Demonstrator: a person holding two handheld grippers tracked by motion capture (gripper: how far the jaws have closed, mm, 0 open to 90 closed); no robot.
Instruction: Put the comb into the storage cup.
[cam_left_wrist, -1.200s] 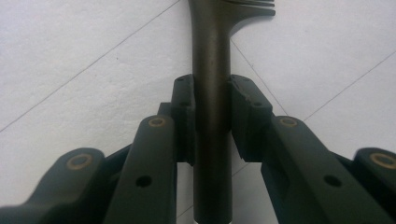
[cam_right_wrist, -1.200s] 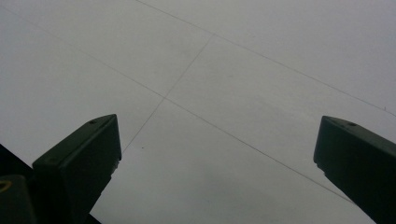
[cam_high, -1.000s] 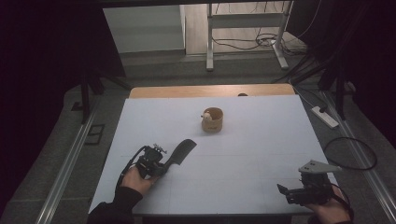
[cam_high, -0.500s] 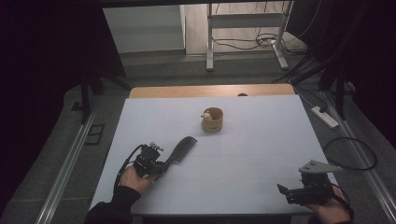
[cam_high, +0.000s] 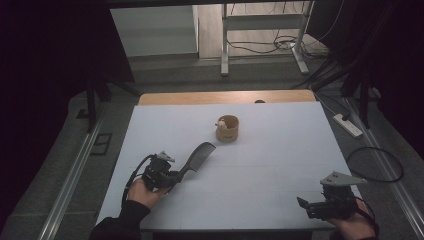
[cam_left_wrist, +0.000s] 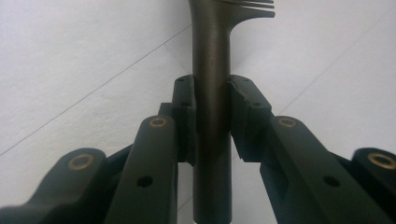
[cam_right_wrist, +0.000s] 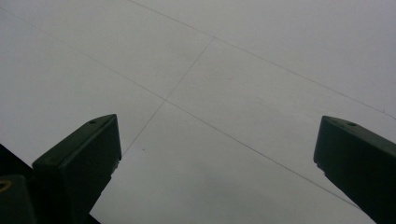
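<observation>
A dark comb (cam_high: 198, 157) is held by its handle in my left gripper (cam_high: 172, 176) at the near left of the white table (cam_high: 280, 150); its toothed head points up and right toward a small wooden cup (cam_high: 227, 128). In the left gripper view the jaws clamp both sides of the comb handle (cam_left_wrist: 211, 93), with my left gripper (cam_left_wrist: 211, 105) shut on it and the teeth showing at the top edge. My right gripper (cam_high: 303, 205) rests at the near right corner, and in the right gripper view it (cam_right_wrist: 215, 144) stands wide open over bare table.
The wooden cup, with a pale object inside, stands at the table's middle back. A wooden strip (cam_high: 225, 97) edges the far side. On the floor lie a power strip (cam_high: 348, 125) and cables at right, with a metal frame (cam_high: 260, 35) behind.
My left gripper with the comb has shifted slightly left and toward the near edge, the comb staying gripped. The right gripper has not moved.
</observation>
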